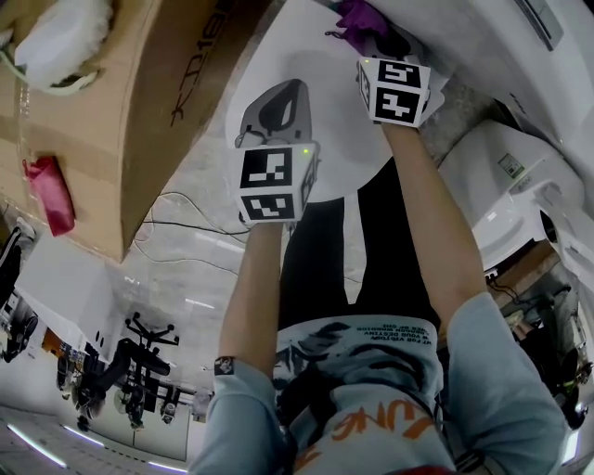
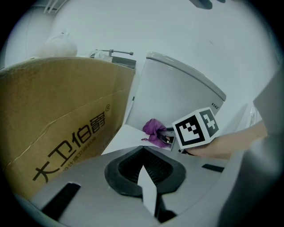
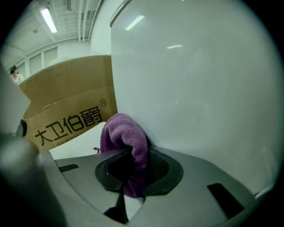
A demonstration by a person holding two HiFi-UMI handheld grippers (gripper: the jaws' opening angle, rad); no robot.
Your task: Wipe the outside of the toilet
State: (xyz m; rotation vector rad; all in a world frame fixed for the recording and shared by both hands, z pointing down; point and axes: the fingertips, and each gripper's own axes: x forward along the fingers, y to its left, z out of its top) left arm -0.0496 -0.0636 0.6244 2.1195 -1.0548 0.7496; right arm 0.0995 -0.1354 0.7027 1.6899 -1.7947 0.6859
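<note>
A white toilet fills the top of the head view, its lid (image 1: 316, 56) below me and its tank (image 2: 177, 97) upright behind. My right gripper (image 1: 376, 42) is shut on a purple cloth (image 1: 357, 19) and holds it against the smooth white tank wall (image 3: 199, 80). In the right gripper view the cloth (image 3: 126, 135) bulges out between the jaws of my right gripper (image 3: 133, 155). My left gripper (image 1: 278, 111) hovers over the lid, apart from the cloth (image 2: 154, 129). The jaws of my left gripper (image 2: 143, 153) are closed with nothing in them.
A large brown cardboard box (image 1: 158, 83) with printed characters stands close on the toilet's left (image 2: 57, 115). A white bag (image 1: 60, 37) lies on top of it. Another white toilet (image 1: 506, 186) sits to the right. Thin cables (image 1: 186, 232) run across the floor.
</note>
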